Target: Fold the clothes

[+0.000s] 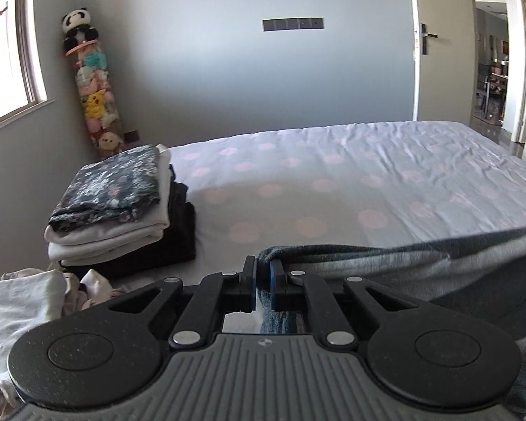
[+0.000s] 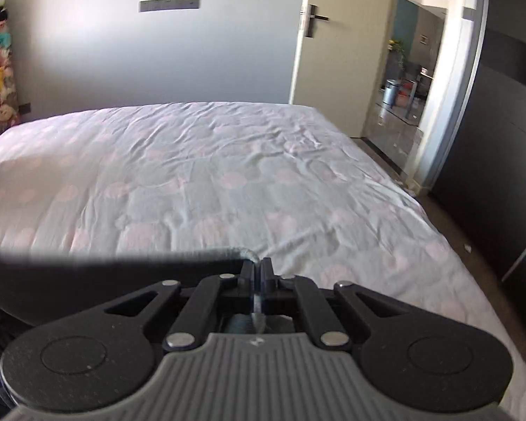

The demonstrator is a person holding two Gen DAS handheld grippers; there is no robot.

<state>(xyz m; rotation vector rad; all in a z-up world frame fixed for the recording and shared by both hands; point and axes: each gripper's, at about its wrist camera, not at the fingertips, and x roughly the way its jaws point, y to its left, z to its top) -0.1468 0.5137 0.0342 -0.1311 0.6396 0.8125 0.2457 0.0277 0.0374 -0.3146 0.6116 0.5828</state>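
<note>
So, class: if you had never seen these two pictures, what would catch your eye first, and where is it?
Probably the grey garment, stretched across the foreground between the left hand-held gripper and the right hand-held gripper, each shut on an end. Next, the stack of folded clothes at the left edge of the dotted bed, with a tall tube of plush toys in the corner behind.

1. The sheet is showing pale lilac-white, dotted with big soft pink circles.
2. The garment is showing two greys: a dark knit-textured edge over a lighter grey inside.
3. The stack is layering a dark floral print with pale blossoms on top, light grey folds in the middle, black at the bottom.
4. The left gripper is showing black with blue pads, on a ribbed grey body.
5. The panda is sitting black and white above pastel plushies, one yellow.
6. The wall is reading blue-grey; the door cream.
</note>
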